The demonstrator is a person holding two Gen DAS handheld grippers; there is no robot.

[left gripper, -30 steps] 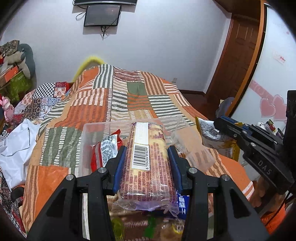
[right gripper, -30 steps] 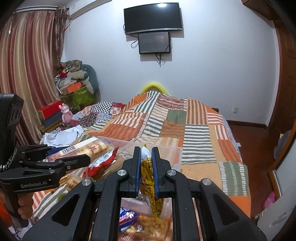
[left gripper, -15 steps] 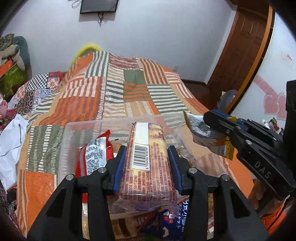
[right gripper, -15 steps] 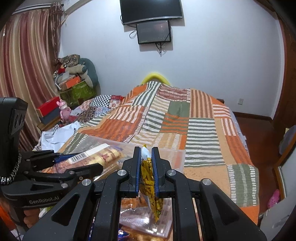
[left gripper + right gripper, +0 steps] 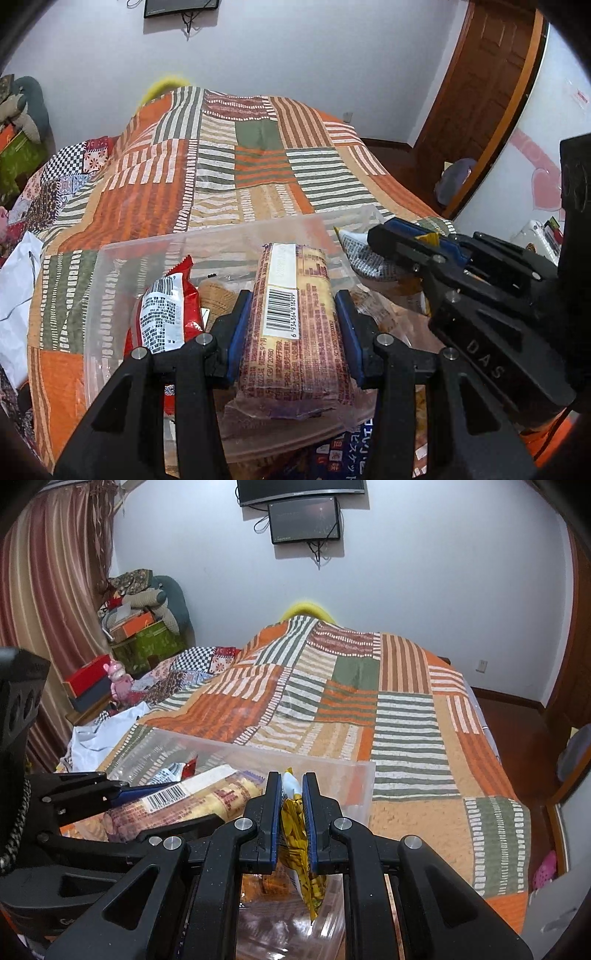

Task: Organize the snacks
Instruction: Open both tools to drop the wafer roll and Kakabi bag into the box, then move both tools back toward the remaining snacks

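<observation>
So that long biscuit pack [image 5: 295, 325] with the barcode label is sitting square between your left gripper [image 5: 293, 325] pads, clamped on both long sides, and it's hovering right over the clear plastic bin [image 5: 155, 247] on the patchwork bedspread [image 5: 258, 155]. Compared with a second ago the bin has grown in both views and its far wall now sits higher in the left wrist view, so you've brought both hands down and in toward it; I'd say you're about at drop height. The pack looks plump and a bit crinkly at the near seal, maroon print on tan, so it'll probably flop a little once you let go. Next to it, the red packet [image 5: 168, 314] is already standing inside the bin on the left. Your right gripper [image 5: 291, 812] is squeezed tight on the top edge of a thin yellow snack bag [image 5: 295, 834], which dangles down over the bin's right half. Neither grip has changed over that second, so nothing's been released yet.
</observation>
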